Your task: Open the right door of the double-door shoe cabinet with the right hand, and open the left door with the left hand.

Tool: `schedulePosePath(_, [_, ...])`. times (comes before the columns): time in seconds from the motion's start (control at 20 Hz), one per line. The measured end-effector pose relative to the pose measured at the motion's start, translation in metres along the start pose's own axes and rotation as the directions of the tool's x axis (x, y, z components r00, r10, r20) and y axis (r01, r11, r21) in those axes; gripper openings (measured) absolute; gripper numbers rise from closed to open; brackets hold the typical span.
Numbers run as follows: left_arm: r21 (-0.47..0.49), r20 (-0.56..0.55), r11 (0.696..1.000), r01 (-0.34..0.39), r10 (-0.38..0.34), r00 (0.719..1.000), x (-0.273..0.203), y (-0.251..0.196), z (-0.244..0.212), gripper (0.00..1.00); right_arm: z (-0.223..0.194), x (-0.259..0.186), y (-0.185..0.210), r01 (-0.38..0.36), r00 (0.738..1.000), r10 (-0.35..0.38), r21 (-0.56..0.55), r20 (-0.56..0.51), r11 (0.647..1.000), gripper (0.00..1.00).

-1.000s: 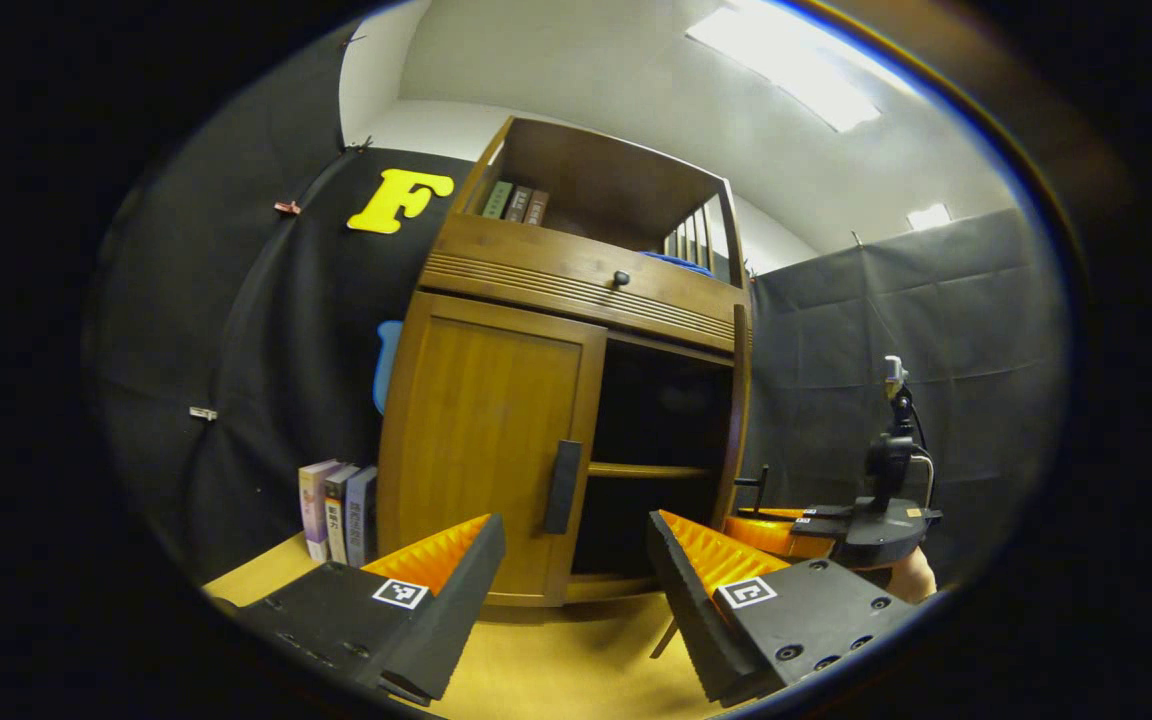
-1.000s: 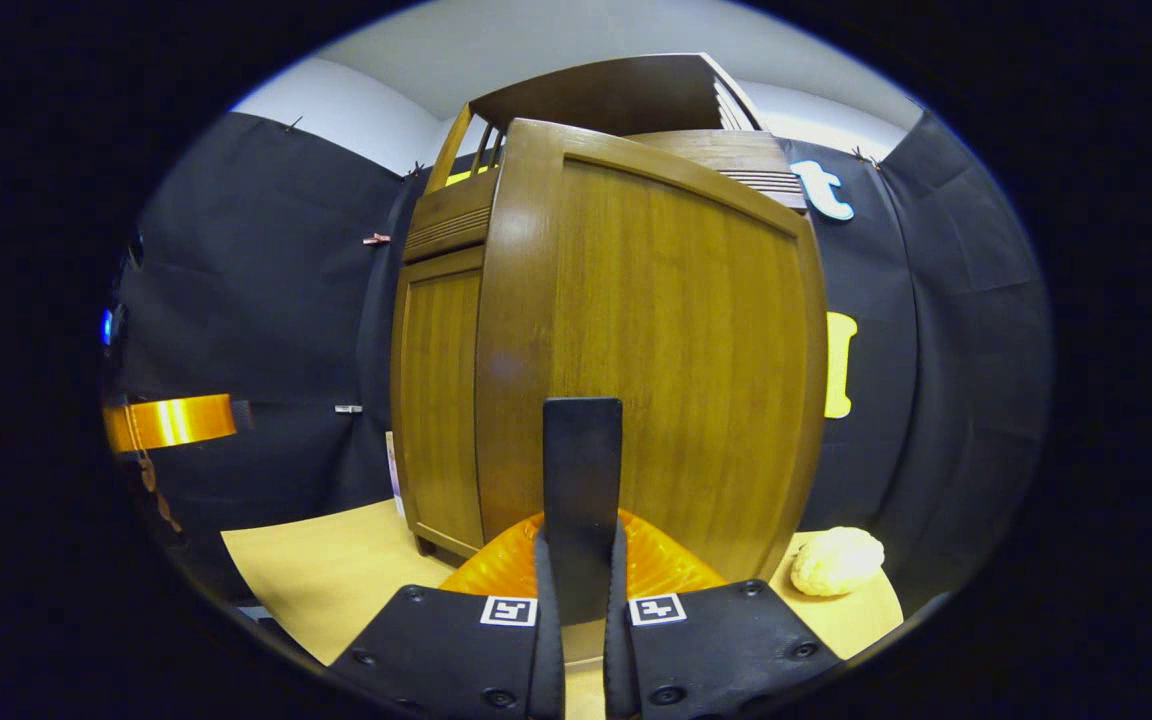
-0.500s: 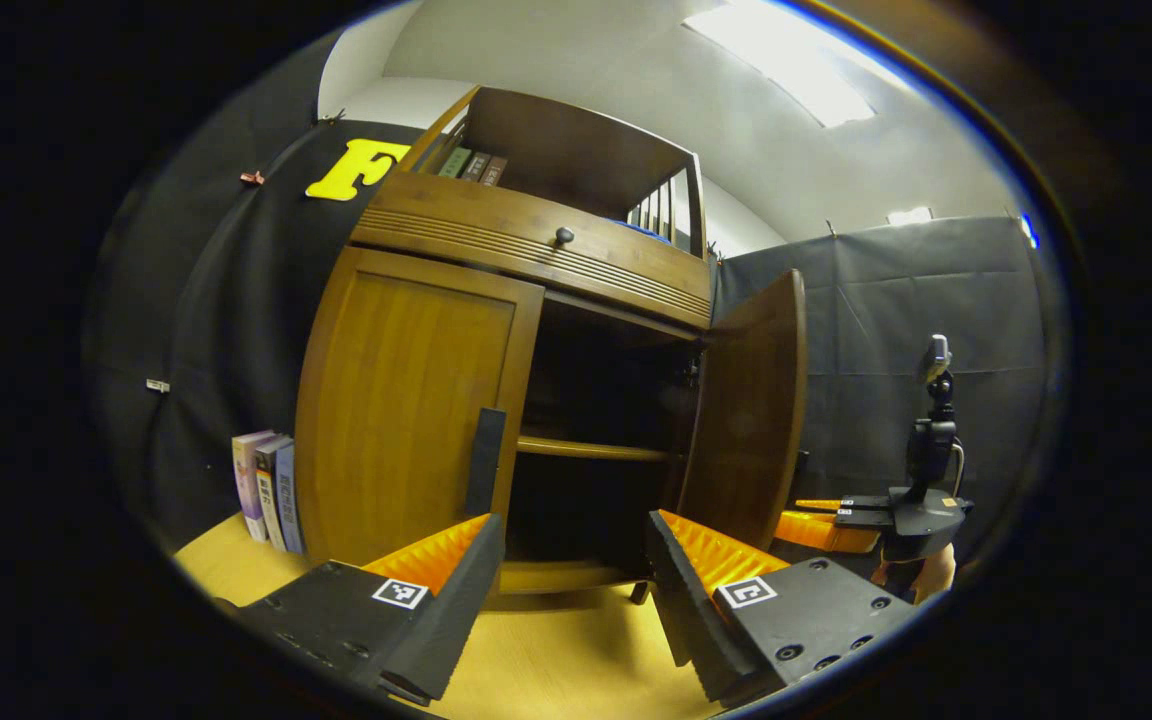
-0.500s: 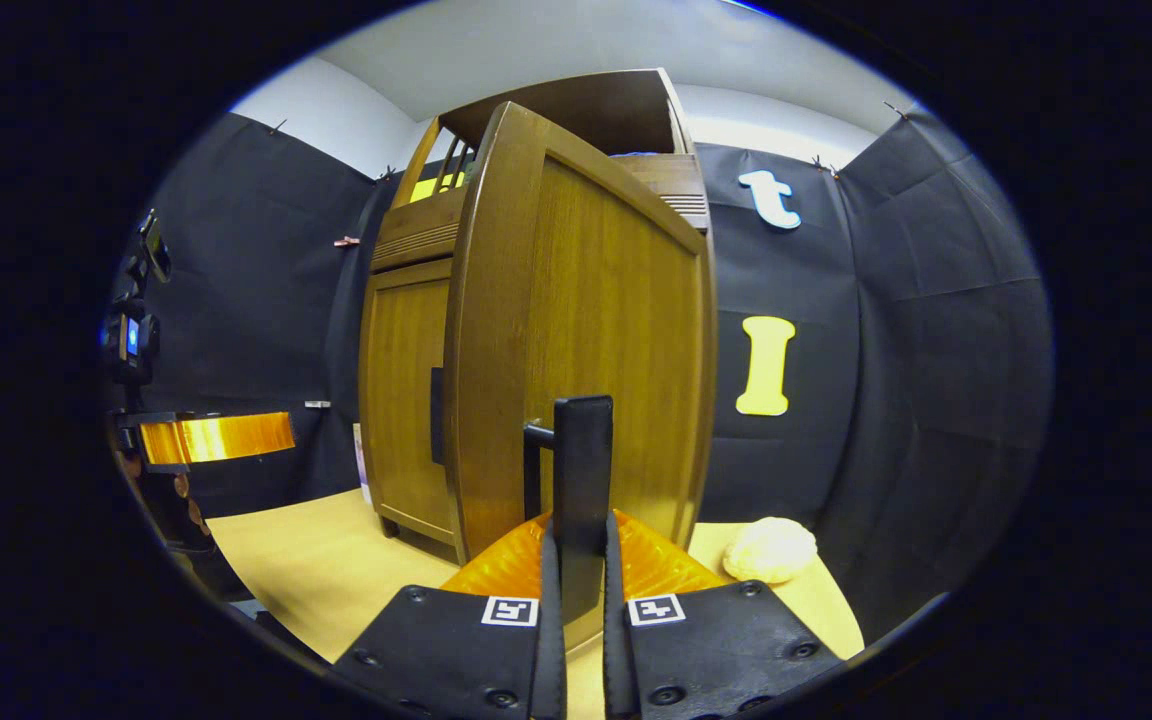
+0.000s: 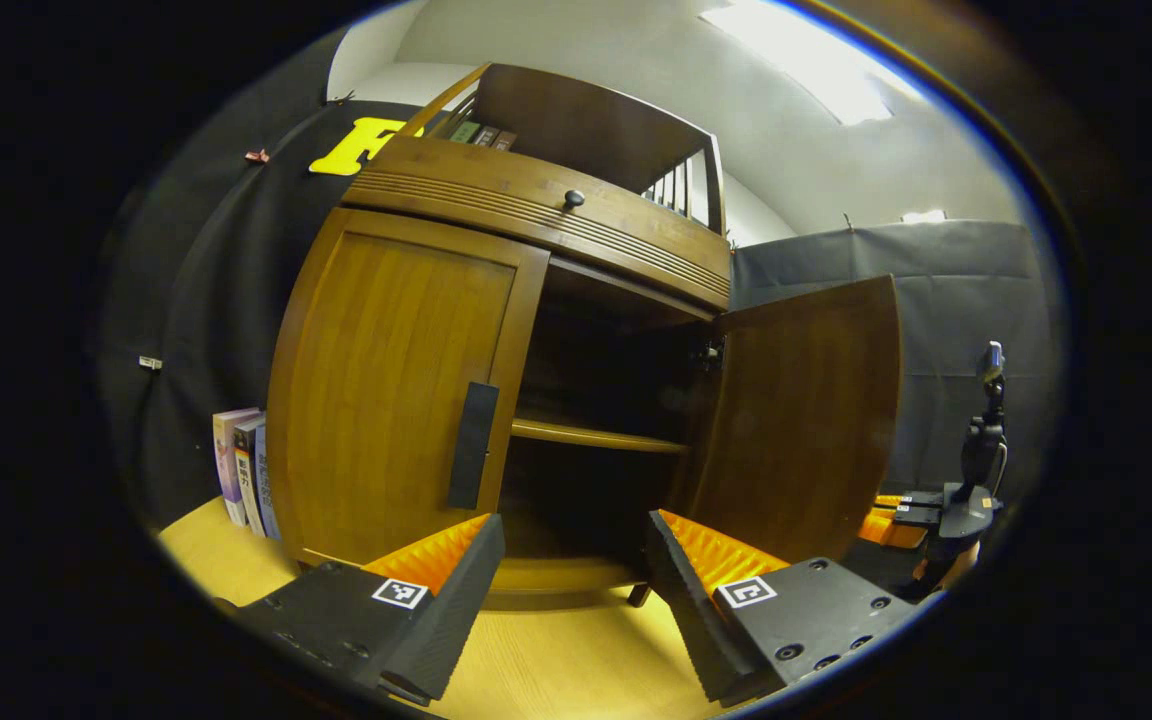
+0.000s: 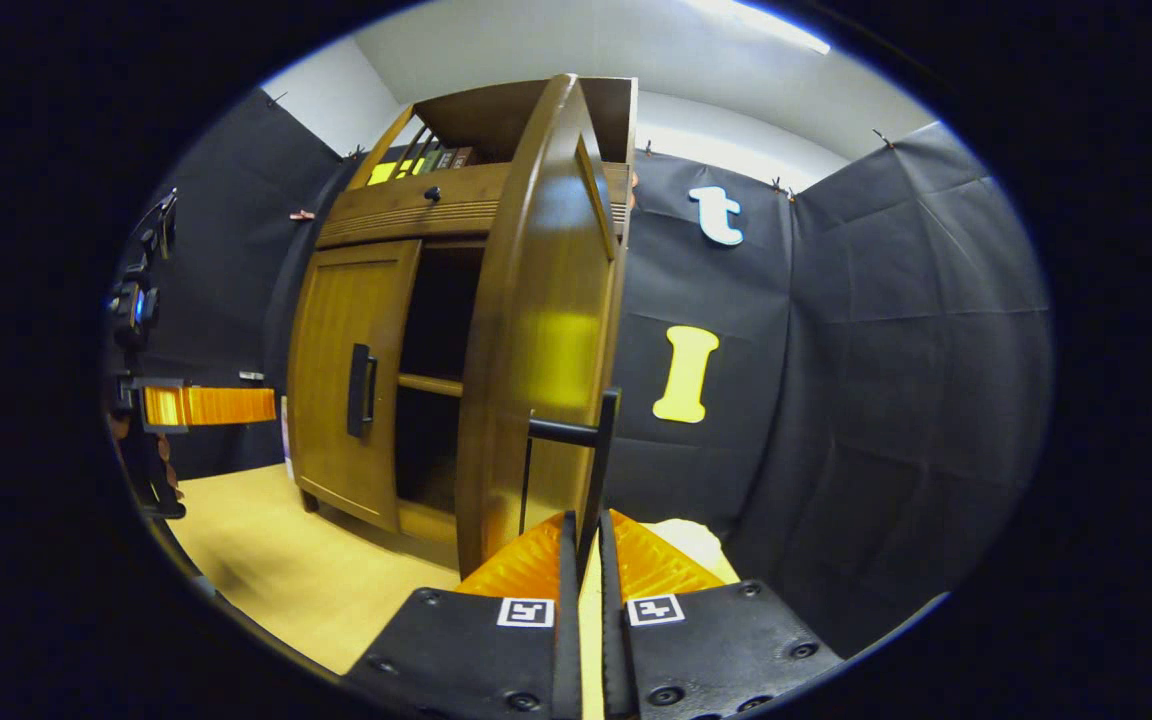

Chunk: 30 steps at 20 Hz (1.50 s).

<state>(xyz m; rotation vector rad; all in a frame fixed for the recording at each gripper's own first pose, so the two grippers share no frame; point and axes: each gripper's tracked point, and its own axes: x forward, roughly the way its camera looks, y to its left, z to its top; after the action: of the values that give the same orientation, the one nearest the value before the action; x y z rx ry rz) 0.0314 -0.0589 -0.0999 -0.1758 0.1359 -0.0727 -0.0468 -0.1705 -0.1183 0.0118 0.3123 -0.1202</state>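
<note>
Now the right gripper [image 6: 581, 560] is clamping its jaws on the slim dark bar handle [image 6: 591, 470] of the brown wooden right door [image 6: 546, 330], holding it swung wide so the double-door shoe cabinet [image 5: 536, 215] is showing its shelf [image 5: 596, 437]. The left gripper [image 5: 571, 560] is hovering low over the pale wooden tabletop [image 5: 556, 670], jaws apart and holding nothing, pointing toward the closed left door [image 5: 396, 380] and its dark vertical handle [image 5: 473, 445], presumably lining up for the next pull. The cabinet's interior is sitting in deep shadow, so I cannot tell what it is holding.
</note>
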Motion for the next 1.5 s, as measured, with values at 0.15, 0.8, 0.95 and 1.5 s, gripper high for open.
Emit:
schedulePosePath(0.15, [0.022,0.011,1.0,-0.016,0.015,1.0,0.01,0.009,0.002,0.89,-0.007,-0.011,-0.004,0.01,0.999,-0.01,-0.007,-0.031,1.0,0.12])
schedulePosePath(0.8, [0.103,0.07,0.973,-0.208,0.201,0.977,0.123,0.087,-0.006,0.89,0.025,-0.095,-0.032,0.105,0.991,-0.102,-0.035,0.088,0.994,0.88])
schedulePosePath(0.95, [0.107,0.091,0.961,-0.254,0.245,0.965,0.139,0.105,-0.007,0.87,0.015,-0.1,-0.032,0.11,0.992,-0.108,-0.026,0.067,0.994,0.94])
schedulePosePath(1.5, [0.164,0.104,0.956,-0.245,0.23,0.968,0.167,0.115,-0.008,0.53,0.007,-0.093,-0.038,0.128,0.99,-0.128,-0.01,0.053,0.992,0.95])
